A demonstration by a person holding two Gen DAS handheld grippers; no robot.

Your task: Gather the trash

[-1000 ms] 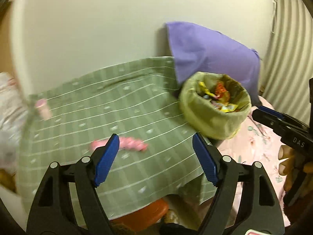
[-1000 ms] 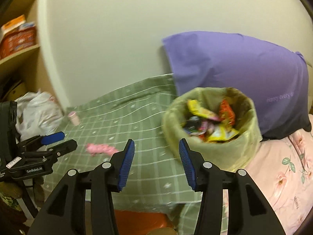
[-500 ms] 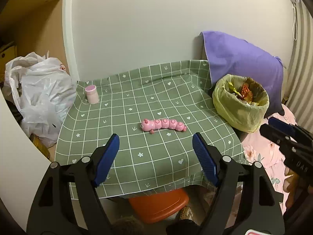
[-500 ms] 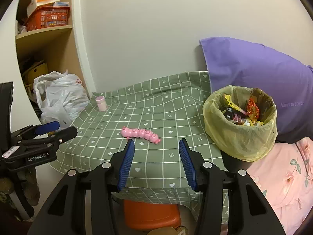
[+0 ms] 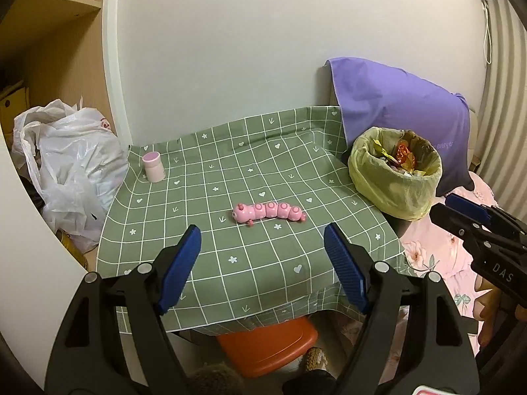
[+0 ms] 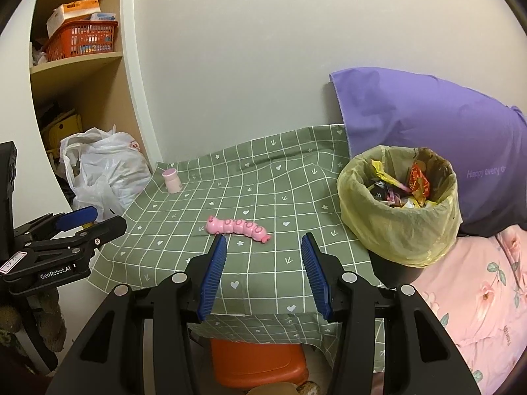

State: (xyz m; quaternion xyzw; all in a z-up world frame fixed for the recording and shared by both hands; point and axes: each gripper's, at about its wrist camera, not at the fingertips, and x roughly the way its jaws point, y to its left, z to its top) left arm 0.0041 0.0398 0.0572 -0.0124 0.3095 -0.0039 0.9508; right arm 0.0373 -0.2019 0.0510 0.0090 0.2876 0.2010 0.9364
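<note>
A small bin with a yellow-green liner, full of crumpled wrappers, stands at the right edge of a table under a green checked cloth. A pink caterpillar toy lies mid-table, and a small pink-capped bottle stands at the far left corner. My left gripper hangs open over the near edge, nothing between its blue pads. My right gripper is open too, narrower, short of the toy and holding nothing.
A purple pillow leans on the wall behind the bin. A white plastic bag sits left of the table below shelves. An orange stool stands under the table. Pink floral bedding lies at right.
Both views pulled back from the bin and swung left, so the whole table, toy, bottle and bag came into sight. Over the last half second little has shifted. Both jaws keep their width.
</note>
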